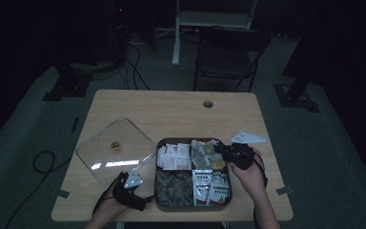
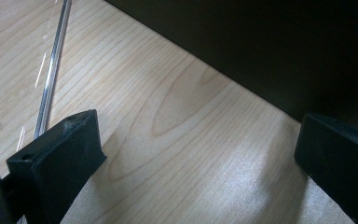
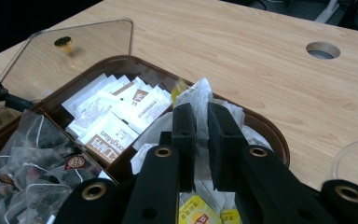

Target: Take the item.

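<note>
High view, box: a dark brown four-compartment box (image 1: 155, 177) sits near the bench's (image 1: 181, 107) front edge, right of the middle, filled with tea bags and sachets.
High view, right gripper: the right gripper (image 1: 221, 149) hangs over the box's far right compartment, the person's hand behind it at the box's right side.
High view, left gripper: the left gripper (image 1: 122, 178) rests low near the front edge, left of the box, pointing toward the clear lid (image 1: 116, 150).
High view, lid: the clear lid lies flat on the bench left of the box, its small brass knob facing up.
Left gripper view, jaws: they stand wide apart with nothing between them, bare wood beneath; the lid's edge runs past the left jaw.
Right gripper view, jaws: nearly closed, pinching a white paper tea bag (image 3: 201, 105) that rises between the pads above the far right compartment.
Right gripper view, box contents: white and brown sachets (image 3: 114, 116) fill the compartment beside it, mesh tea bags (image 3: 32, 163) the near one, yellow packets (image 3: 198, 212) lie under the jaws.
Right gripper view, bench: a round cable hole (image 3: 323, 50) sits toward the far edge, well apart from the box.
</note>
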A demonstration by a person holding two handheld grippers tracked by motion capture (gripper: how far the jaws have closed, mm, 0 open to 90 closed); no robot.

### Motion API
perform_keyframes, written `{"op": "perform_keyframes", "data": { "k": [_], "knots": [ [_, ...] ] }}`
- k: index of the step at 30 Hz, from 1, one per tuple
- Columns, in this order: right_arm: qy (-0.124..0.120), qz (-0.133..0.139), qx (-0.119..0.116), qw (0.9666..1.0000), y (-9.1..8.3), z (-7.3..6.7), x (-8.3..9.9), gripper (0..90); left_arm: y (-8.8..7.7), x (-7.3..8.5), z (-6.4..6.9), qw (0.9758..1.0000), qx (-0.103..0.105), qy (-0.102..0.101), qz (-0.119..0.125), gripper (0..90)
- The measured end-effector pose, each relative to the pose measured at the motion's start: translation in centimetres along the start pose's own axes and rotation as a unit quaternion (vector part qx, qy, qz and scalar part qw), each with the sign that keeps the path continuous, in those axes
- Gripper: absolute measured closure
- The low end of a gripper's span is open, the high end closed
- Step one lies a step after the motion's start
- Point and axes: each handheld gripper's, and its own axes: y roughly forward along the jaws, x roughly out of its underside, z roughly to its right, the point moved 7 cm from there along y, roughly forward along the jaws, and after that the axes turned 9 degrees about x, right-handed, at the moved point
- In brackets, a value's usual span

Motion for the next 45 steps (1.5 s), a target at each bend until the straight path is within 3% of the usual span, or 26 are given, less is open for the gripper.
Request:
{"op": "perform_keyframes", "data": {
  "k": [6, 10, 13, 15, 24, 29, 45],
  "knots": [
    [0.003, 0.008, 0.0, 1.0, -0.2, 0.0, -0.4, 81.1, 0.0, 0.0, 0.0, 1.0, 0.0, 0.0, 0.001, 1.2],
    [0.016, 0.011, -0.012, 0.9997, -0.2, 0.0, -0.5, 81.1, 0.0, 0.0, 0.0, 1.0, 0.0, 0.0, 0.001, 1.2],
    [0.015, 0.01, -0.008, 0.9998, -0.2, 0.0, -0.5, 83.0, 0.0, 0.0, 0.0, 1.0, 0.0, 0.0, 0.0, 1.2],
    [0.007, 0.018, 0.009, 0.9998, -0.2, 0.1, -0.6, 83.1, 0.0, 0.0, 0.0, 1.0, 0.0, 0.0, 0.0, 1.2],
    [0.018, 0.023, -0.017, 0.9994, -0.3, -0.1, -1.1, 82.0, 0.0, 0.0, 0.0, 1.0, 0.0, 0.0, 0.0, 1.2],
    [0.013, 0.029, -0.004, 0.9995, -0.4, 0.0, -1.3, 83.4, 0.0, 0.0, 0.0, 1.0, 0.0, 0.0, 0.0, 1.2],
    [0.018, 0.049, -0.003, 0.9986, -1.8, 0.9, -3.0, 83.2, 0.0, 0.0, 0.0, 1.0, 0.0, 0.0, 0.001, 1.3]
  ]
}}
